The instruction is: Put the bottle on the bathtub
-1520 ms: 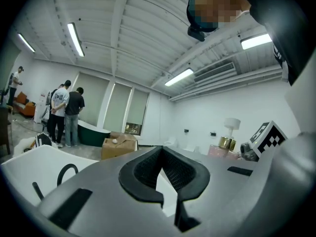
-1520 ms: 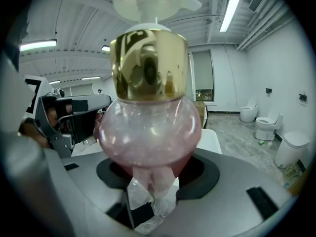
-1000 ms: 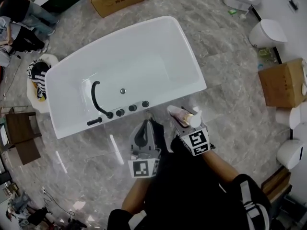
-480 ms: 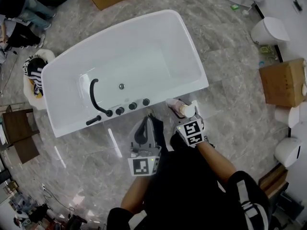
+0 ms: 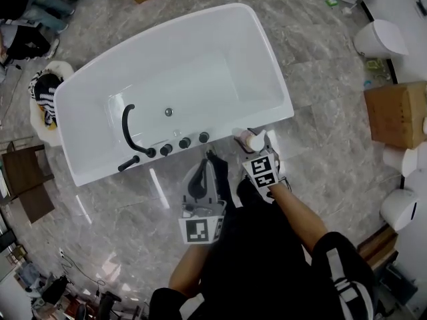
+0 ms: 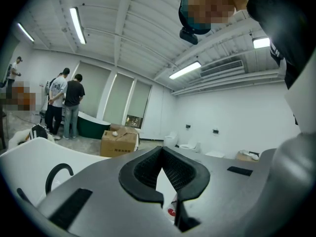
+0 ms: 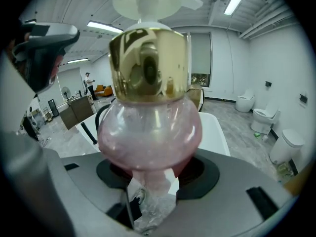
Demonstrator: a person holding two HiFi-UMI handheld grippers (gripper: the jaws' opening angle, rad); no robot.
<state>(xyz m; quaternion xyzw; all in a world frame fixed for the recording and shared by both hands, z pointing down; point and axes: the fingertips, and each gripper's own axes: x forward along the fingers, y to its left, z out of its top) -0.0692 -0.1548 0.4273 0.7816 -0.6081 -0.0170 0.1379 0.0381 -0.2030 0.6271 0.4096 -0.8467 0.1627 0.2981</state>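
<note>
Head view: a white bathtub [image 5: 275, 79] stands on a grey marble floor [image 5: 320, 145], with a black arched faucet [image 5: 127, 129] and a row of black knobs [image 5: 185, 143] on its near rim. The right gripper [image 5: 257, 151] holds a pump bottle [image 5: 252, 139] over the tub's near right corner; whether it rests on the rim cannot be told. The left gripper [image 5: 210, 159] hangs just left of it, short of the rim. A cardboard box [image 5: 393, 115] sits well off to the right. Left gripper view: the black jaws meet at their tips with nothing between them, tub and faucet beyond. Right gripper view: the jaws clamp the clear pink bottle low on its body; its gold collar [image 7: 148, 65] and white pump head [image 7: 148, 1] rise above, tub behind
</note>
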